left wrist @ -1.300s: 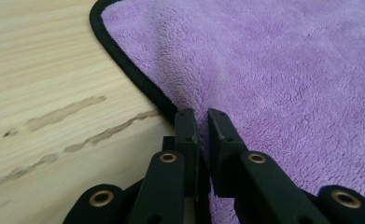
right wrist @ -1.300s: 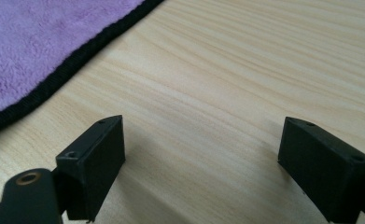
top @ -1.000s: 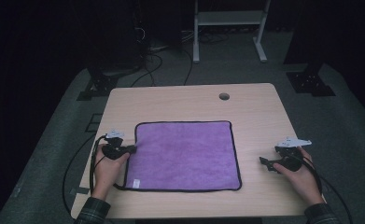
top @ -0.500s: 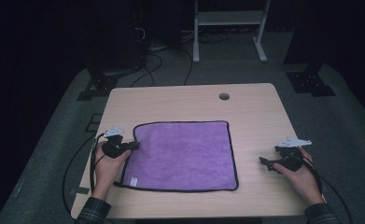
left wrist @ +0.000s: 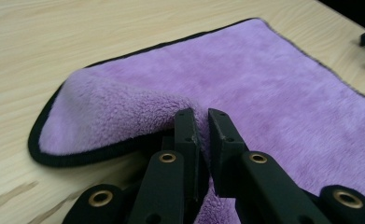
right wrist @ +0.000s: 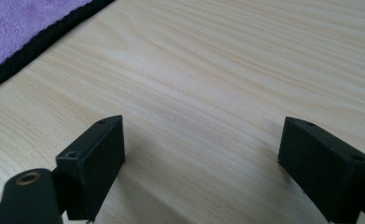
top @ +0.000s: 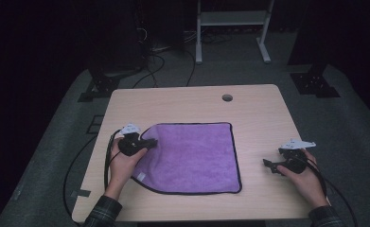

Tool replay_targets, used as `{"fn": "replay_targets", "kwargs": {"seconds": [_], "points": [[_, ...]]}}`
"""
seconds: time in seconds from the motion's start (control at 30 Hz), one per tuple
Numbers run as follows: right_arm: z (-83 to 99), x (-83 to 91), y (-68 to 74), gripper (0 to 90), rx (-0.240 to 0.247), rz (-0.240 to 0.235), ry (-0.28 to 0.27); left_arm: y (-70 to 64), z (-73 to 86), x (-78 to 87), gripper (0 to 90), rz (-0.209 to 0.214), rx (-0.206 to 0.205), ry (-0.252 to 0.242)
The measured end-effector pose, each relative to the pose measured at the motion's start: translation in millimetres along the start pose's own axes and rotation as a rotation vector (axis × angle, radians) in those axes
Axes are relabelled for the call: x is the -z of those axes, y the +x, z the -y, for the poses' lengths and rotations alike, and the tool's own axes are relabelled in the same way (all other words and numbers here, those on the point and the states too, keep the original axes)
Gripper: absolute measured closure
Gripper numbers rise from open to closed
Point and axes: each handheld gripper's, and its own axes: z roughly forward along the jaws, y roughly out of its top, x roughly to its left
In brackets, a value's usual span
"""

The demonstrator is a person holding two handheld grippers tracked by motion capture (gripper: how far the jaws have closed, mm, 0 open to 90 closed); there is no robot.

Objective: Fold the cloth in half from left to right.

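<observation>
A purple cloth (top: 194,156) with a black hem lies on the light wooden table (top: 258,109). My left gripper (top: 147,142) is shut on the cloth's left edge, and that edge is lifted and curled inward over the rest. In the left gripper view the jaws pinch a fold of the cloth (left wrist: 124,112) between them, and my left gripper (left wrist: 202,119) sits close above the fabric. My right gripper (top: 268,165) rests open on bare wood to the right of the cloth. Its own view has the right gripper (right wrist: 203,144) with jaws wide apart and the cloth's hem (right wrist: 40,39) at top left.
A small round hole (top: 227,98) sits in the table near its far edge. Cables (top: 108,161) trail from both grippers toward the near edge. A white frame stand (top: 230,19) and dark equipment stand on the floor beyond the table.
My left gripper has moved right over the cloth, pulling its left edge up and inward, so the far left corner now curls over. The right gripper has stayed put.
</observation>
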Motion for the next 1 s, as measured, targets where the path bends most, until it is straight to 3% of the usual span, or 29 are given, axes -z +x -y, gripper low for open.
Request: {"fn": "replay_targets", "kwargs": {"seconds": [0.37, 1.0], "points": [[0.0, -0.1, -0.1, 13.6, 0.001, 0.000, 0.000, -21.8, -12.2, -25.9, 82.6, 0.064, -0.056, 0.012], [0.0, -0.2, -0.1, 13.3, 0.003, -0.002, -0.001, -58.0, -30.5, -72.6, 82.7, 0.171, -0.117, 0.037]]}}
